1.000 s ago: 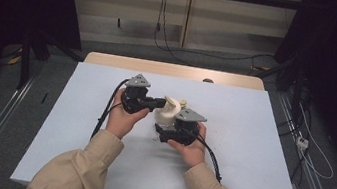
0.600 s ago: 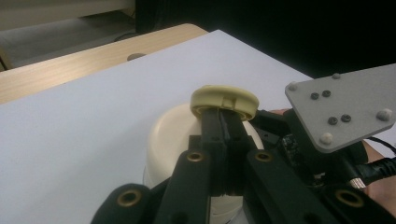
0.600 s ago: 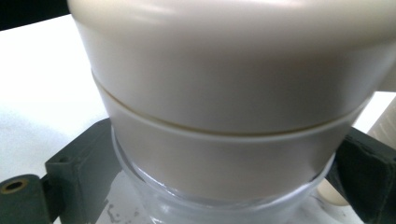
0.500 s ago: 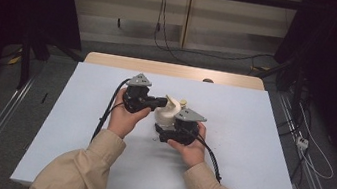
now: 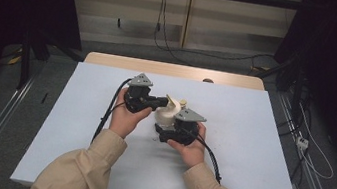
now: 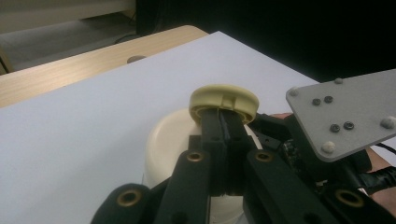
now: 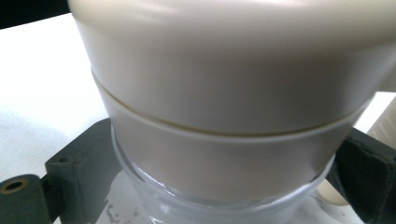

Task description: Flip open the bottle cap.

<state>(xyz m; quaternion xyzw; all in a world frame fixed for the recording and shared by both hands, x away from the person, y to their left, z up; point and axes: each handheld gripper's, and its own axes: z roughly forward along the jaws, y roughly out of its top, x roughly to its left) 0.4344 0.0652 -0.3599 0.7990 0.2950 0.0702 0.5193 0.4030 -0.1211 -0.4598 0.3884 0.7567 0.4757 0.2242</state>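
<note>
Near the middle of the high view, a cream jar (image 5: 167,117) stands on the white table (image 5: 249,152), held between the two grippers that a person in tan sleeves brings in from the bottom of the frame. The right gripper (image 5: 171,131), just right of centre under its grey three-cornered plate (image 5: 190,115), has its jaws closed around the jar: in the right gripper view the dark jaws press on both sides of the jar's body (image 7: 224,154), at the lower left and lower right of the frame, just below the seam where the cream lid (image 7: 233,60) meets it and above a clear glass base (image 7: 219,207). The left gripper (image 6: 223,122) comes at the jar from the left of the high view; in the left gripper view its jaws stand shut together at the centre of the frame, pinching the pale yellow round knob (image 6: 224,100) that sits on top of the lid. Behind the table's far edge a strip of wooden board (image 5: 170,69) shows.
</note>
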